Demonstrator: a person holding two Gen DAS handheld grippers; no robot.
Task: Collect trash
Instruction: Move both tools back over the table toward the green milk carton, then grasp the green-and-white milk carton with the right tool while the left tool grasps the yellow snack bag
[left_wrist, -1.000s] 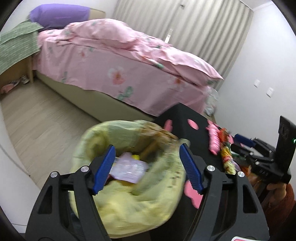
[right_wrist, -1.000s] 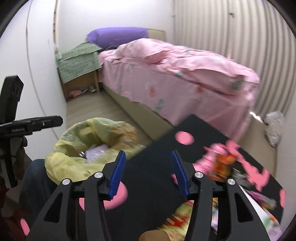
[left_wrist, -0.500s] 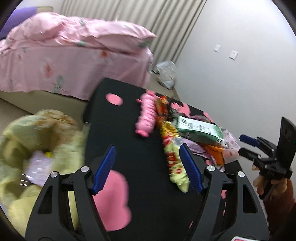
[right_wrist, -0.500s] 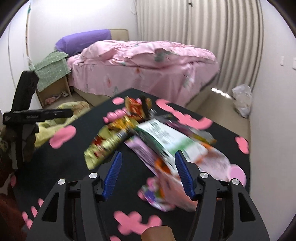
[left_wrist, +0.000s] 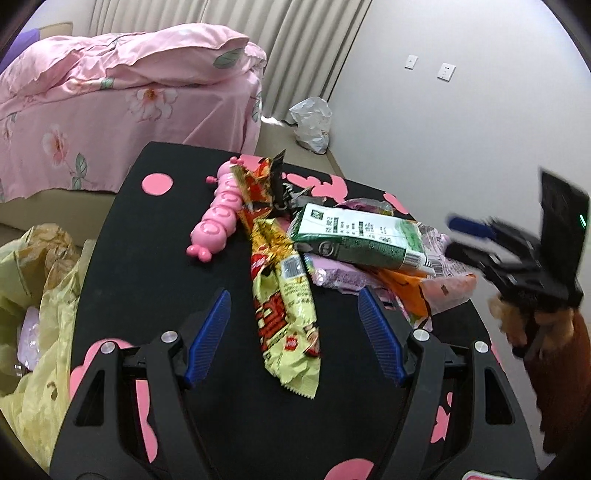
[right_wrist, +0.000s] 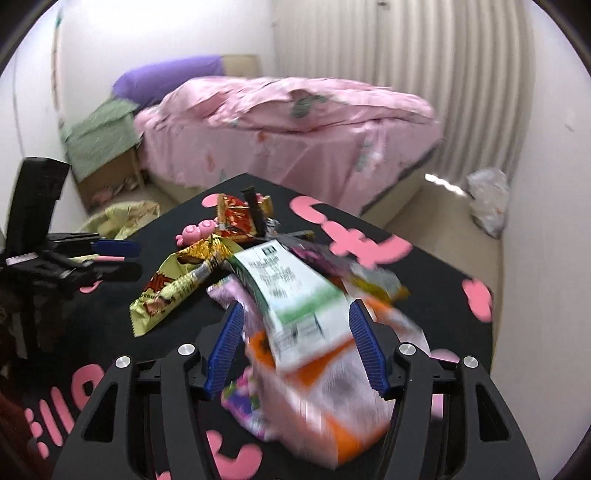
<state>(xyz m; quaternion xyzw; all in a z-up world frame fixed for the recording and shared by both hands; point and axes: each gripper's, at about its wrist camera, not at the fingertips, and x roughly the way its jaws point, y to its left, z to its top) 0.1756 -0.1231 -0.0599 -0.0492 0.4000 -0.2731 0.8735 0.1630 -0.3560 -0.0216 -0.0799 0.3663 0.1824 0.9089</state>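
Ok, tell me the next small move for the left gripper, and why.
Probably ease the left gripper down and close on the yellow wrapper. Its jaws stand open with the wrapper lying lengthwise between them on the black table, nothing held yet. The yellow bag hangs just off the table's left edge, a short carry.

No text is legible. The green-white pack (left_wrist: 360, 236) and yellow wrapper (left_wrist: 286, 306) carry print and barcodes, too small or blurred to make out.
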